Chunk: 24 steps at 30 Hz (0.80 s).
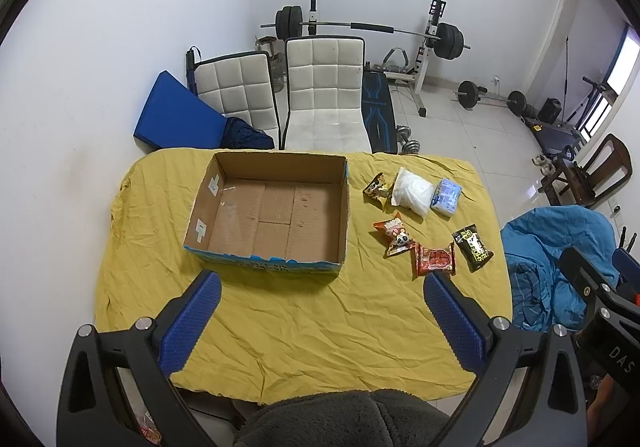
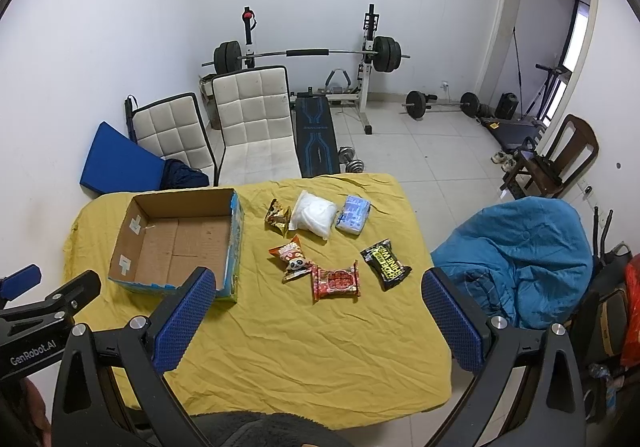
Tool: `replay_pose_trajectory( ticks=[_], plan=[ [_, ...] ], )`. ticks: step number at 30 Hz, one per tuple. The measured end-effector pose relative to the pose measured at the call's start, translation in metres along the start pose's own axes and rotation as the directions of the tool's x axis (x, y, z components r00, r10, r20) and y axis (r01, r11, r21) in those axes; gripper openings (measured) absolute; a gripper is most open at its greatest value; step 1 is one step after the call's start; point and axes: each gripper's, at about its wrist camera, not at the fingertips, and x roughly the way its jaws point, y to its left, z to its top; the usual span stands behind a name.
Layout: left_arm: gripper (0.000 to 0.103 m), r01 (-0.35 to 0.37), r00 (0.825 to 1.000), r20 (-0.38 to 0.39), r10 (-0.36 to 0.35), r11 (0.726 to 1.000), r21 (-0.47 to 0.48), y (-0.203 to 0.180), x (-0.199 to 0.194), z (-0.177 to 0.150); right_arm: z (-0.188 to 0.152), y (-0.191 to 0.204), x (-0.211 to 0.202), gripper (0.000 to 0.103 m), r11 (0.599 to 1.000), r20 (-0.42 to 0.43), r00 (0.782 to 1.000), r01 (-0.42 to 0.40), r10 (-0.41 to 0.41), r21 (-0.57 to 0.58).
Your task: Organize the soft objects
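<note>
An empty open cardboard box [image 1: 276, 215] [image 2: 180, 243] sits on the yellow cloth on the left. To its right lie several soft packets: a brown snack bag [image 1: 377, 189] [image 2: 278, 216], a white pouch [image 1: 412, 192] [image 2: 314, 217], a light blue tissue pack [image 1: 446, 196] [image 2: 353, 219], a panda snack bag [image 1: 396, 235] [image 2: 292, 259], a red packet [image 1: 435, 259] [image 2: 335, 281] and a black packet [image 1: 473, 242] [image 2: 386, 264]. My left gripper [image 1: 322, 295] is open and empty, above the cloth's near side. My right gripper [image 2: 316, 299] is open and empty, held above the red packet's near side.
The yellow-covered table [image 1: 304, 331] [image 2: 304, 359] has two white chairs [image 1: 320, 91] at its far side and a weight bench with barbell [image 2: 316, 127] behind. A blue cloth-draped seat [image 2: 520, 263] stands at the right. A dark fleece garment [image 1: 340, 419] lies at the near edge.
</note>
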Motion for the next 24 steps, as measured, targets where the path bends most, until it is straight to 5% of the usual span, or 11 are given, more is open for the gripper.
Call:
replay_pose_trajectory(
  ticks=[24],
  plan=[
    [0.103,-0.010,1.000,0.007,0.010,1.000,-0.002,0.0068,0.0013,-0.0019,-0.0011,0.0033,0.0011,0.103,1.000,0.009,1.000,0.020,-0.019,-0.024]
  ],
)
